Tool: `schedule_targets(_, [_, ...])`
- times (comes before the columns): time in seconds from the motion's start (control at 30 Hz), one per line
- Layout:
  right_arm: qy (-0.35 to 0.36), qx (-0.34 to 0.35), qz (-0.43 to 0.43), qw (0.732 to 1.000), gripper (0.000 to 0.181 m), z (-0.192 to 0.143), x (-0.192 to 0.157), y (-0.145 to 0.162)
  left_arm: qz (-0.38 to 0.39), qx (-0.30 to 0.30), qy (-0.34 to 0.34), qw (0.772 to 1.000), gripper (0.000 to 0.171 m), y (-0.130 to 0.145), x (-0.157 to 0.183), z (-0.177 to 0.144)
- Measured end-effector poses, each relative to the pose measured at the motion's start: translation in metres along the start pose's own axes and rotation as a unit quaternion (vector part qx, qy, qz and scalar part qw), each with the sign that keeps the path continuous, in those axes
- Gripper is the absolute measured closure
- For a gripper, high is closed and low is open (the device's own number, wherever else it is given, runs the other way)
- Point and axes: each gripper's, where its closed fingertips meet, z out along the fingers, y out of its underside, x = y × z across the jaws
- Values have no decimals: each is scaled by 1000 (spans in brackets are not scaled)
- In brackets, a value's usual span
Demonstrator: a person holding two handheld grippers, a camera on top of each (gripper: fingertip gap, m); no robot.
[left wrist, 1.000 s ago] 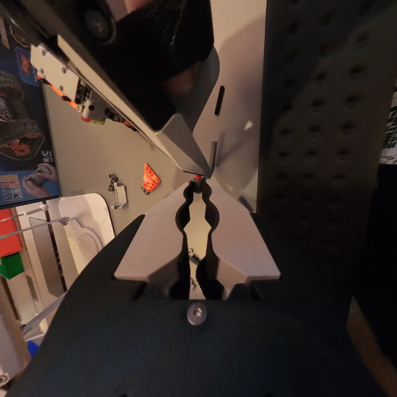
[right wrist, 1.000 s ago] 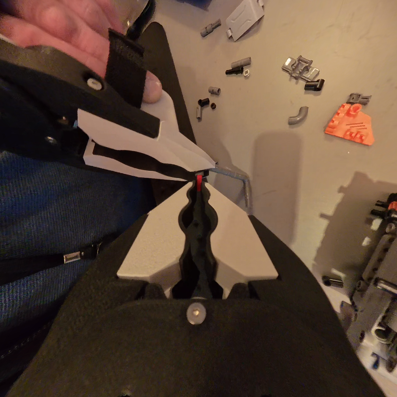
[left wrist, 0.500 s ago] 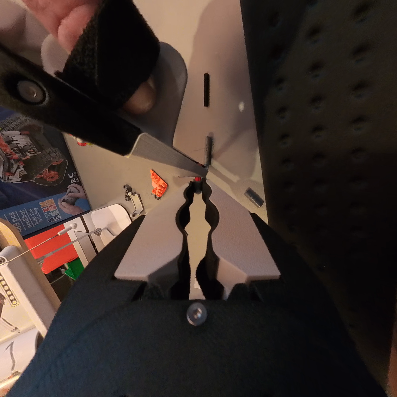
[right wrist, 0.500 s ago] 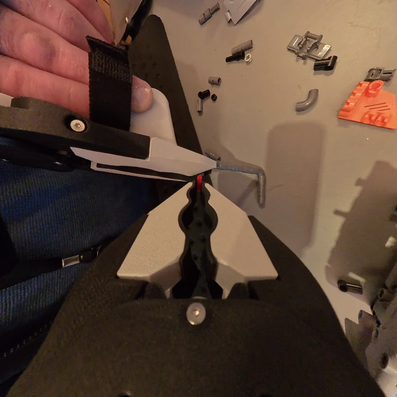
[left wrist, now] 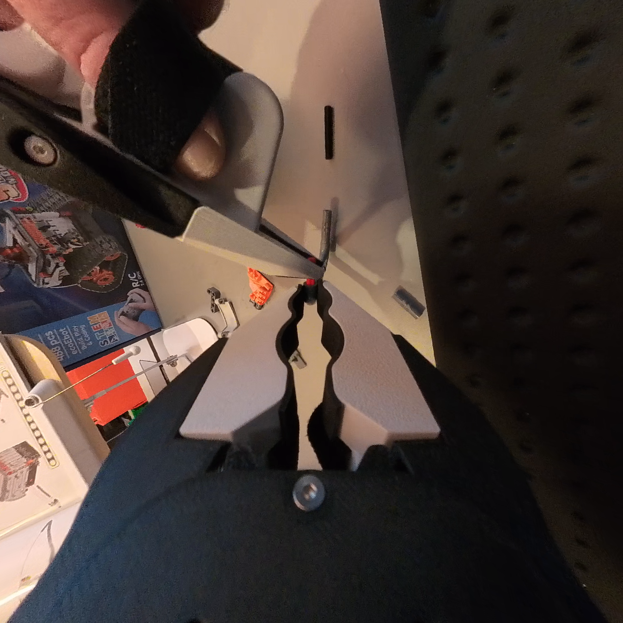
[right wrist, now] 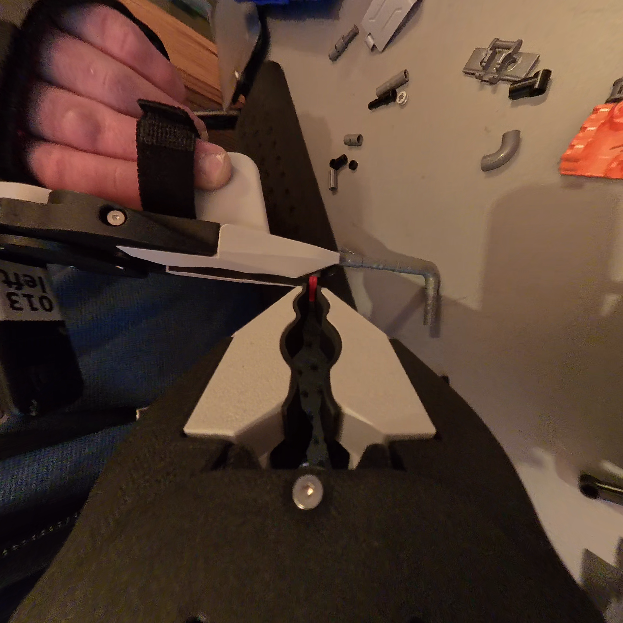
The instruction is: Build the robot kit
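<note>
My left gripper [left wrist: 310,288] is shut on one end of a grey L-shaped bent rod [left wrist: 326,232]. In the right wrist view the left gripper [right wrist: 332,264] comes in from the left and the rod [right wrist: 387,264] sticks out to the right, then bends down. My right gripper [right wrist: 313,286] is shut on a small red pin [right wrist: 313,290] that points up at the left gripper's tips. In the left wrist view the right gripper [left wrist: 317,268] comes in from the upper left, tip to tip with mine. A hand [right wrist: 101,118] holds the left gripper.
Loose parts lie on the pale table [right wrist: 438,202]: an orange panel [right wrist: 593,145], a grey elbow [right wrist: 500,151], grey clips [right wrist: 499,65], grey pins [right wrist: 392,81]. A black perforated panel [left wrist: 505,236] stands to the right. A toy box [left wrist: 67,253] and a booklet [left wrist: 20,455] lie to the left. My two grippers' fingertips are within a few centimetres of each other.
Both grippers stay shut and tip to tip. The left gripper has levelled out in the right wrist view, and the bent rod has swung with it. Both cameras have moved closer to the table.
</note>
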Motion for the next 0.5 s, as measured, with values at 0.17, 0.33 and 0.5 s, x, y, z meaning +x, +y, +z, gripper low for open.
schedule_targets(0.17, [31,5,-12,999,181,3,0,2,11,-3,10,1000,168,0,4,0])
schedule_targets(0.33, [127,5,-95,987,181,-2,0,-2,-30,16,41,999,168,-1,1,-3])
schedule_targets(0.5, [207,-7,-194,959,181,-5,1,-6,-62,33,75,995,168,-1,-2,-4])
